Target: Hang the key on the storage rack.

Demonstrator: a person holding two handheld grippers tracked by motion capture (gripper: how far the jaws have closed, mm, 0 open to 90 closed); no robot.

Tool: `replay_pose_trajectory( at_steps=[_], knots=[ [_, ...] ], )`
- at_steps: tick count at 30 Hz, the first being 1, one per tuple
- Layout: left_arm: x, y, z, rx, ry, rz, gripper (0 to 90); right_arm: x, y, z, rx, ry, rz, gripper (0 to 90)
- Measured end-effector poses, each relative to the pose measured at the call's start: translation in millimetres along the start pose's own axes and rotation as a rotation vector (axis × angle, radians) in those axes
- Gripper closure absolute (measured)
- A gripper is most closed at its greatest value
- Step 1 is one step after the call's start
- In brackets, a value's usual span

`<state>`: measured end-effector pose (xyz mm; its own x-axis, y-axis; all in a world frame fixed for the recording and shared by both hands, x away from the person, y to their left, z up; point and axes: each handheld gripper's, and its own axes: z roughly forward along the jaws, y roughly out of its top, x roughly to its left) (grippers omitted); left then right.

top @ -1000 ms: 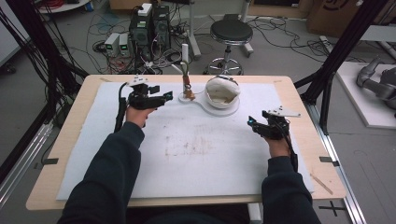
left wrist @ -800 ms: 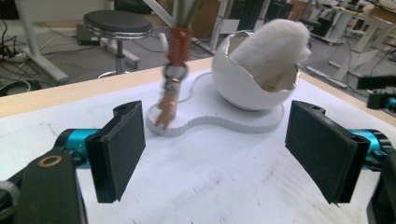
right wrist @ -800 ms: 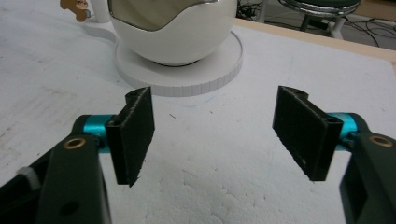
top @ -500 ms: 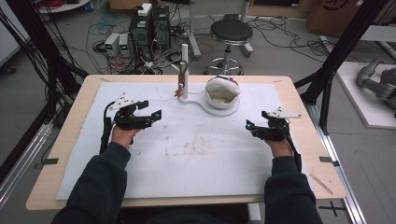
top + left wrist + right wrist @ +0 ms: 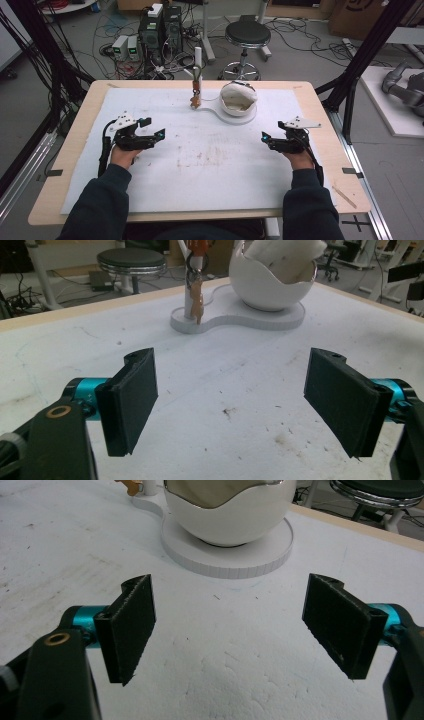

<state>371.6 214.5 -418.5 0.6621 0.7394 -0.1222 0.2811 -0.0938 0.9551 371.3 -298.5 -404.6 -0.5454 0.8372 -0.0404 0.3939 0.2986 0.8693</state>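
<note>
Your key (image 5: 194,100) hangs on its white post (image 5: 198,62) beside the egg-shaped bowl (image 5: 239,99) at the table's far edge; both your left gripper (image 5: 152,128) and right gripper (image 5: 266,140) sit well apart from it, jaws spread and empty, likely resting

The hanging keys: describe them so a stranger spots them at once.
At the table's far edge sits a white stand with an egg-shaped bowl. Left of the bowl rises a thin white post. The keys dangle from it, orange-brown against all the white.
</note>
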Motion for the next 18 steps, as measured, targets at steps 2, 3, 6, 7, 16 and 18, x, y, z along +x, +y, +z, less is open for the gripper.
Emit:
replay_pose_trajectory(
  at_steps=[2, 3, 6, 7, 16, 18],
  knots=[
    [0.5, -0.7, -2.6, 0.005, 0.008, 0.003, 21.3, 0.7, -0.3, -0.7, 0.000, -0.005, 0.001, 21.7],
    [0.9, -1.1, -3.2, 0.007, 0.013, 0.002, 21.3, 0.8, -0.6, -0.6, 0.003, -0.003, 0.003, 21.7],
    [1.9, -1.7, -3.7, 0.010, 0.021, 0.001, 21.2, -1.0, -1.5, 0.3, 0.005, -0.003, 0.013, 21.7],
    [1.8, -1.9, -3.6, 0.012, 0.023, 0.000, 21.2, -2.1, -1.8, 0.3, 0.007, -0.007, 0.009, 21.7],
    [2.8, -2.5, -3.2, 0.016, 0.028, -0.006, 21.2, -4.5, -4.1, 0.7, 0.014, -0.011, 0.019, 21.7],
    [2.9, -2.5, -3.3, 0.017, 0.027, -0.009, 21.2, -4.7, -4.4, 0.6, 0.016, -0.011, 0.017, 21.7]
  ],
)
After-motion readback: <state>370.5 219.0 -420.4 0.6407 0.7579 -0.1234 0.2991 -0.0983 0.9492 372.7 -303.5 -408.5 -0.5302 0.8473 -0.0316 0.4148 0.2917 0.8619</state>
